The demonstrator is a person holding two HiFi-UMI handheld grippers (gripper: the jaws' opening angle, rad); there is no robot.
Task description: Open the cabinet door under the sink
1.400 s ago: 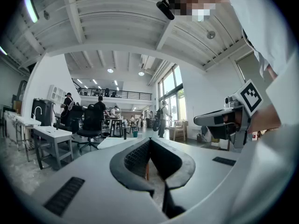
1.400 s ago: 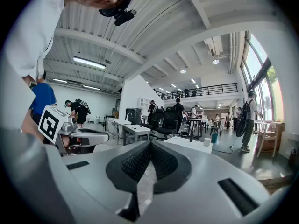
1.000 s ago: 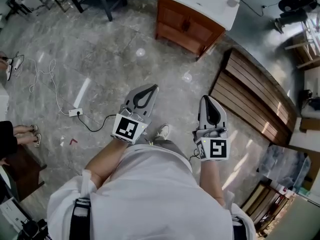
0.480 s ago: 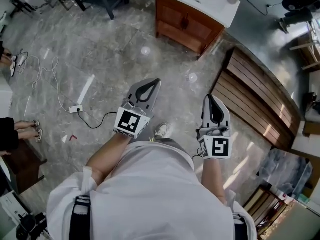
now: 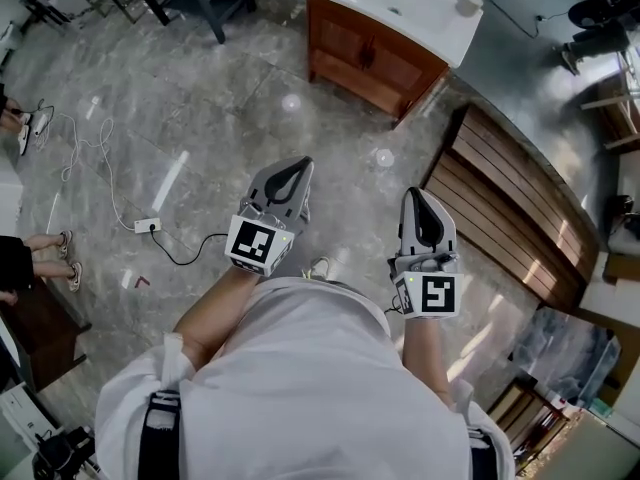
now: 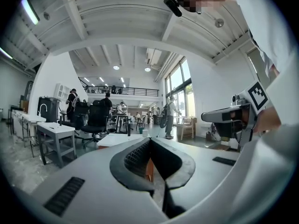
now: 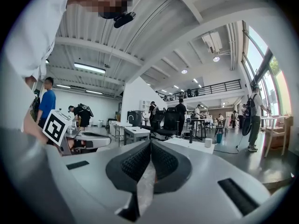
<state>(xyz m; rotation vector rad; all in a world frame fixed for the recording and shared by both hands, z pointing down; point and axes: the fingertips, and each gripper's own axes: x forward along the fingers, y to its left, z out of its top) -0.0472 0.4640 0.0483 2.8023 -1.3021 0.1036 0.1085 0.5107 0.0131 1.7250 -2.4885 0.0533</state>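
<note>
Nearest to me is my white shirt (image 5: 300, 388), soft cloth with loose creases. Just beyond it I hold both tongs out level, side by side but apart. The left gripper (image 5: 303, 163) is smooth grey plastic shaped like a teardrop, with a black-and-white marker cube at its back. Its dark pads (image 6: 135, 158) are ribbed rubber. They curve out into a loop and meet at the tip, so the jaws are pressed together with nothing between them. The right gripper (image 5: 415, 194) has the same build and the same state: its ribbed pads (image 7: 164, 160) touch at the tip and nothing is gripped.

Under them lies the floor (image 5: 200, 118), glossy grey stone tiles with a cloudy marbled pattern and pale light spots. On it to the left a thin white cable (image 5: 95, 158) loops to a small power strip (image 5: 148, 225). To the right is a panel of dark wooden slats (image 5: 510, 208).

Farther ahead, well apart from both tongs, stands the cabinet (image 5: 345, 73). It is a boxy unit of reddish-brown wood under a smooth white rectangular sink top (image 5: 440, 23). Its two doors (image 5: 385, 60) sit flush with the front, with small dark knobs where they meet.
</note>
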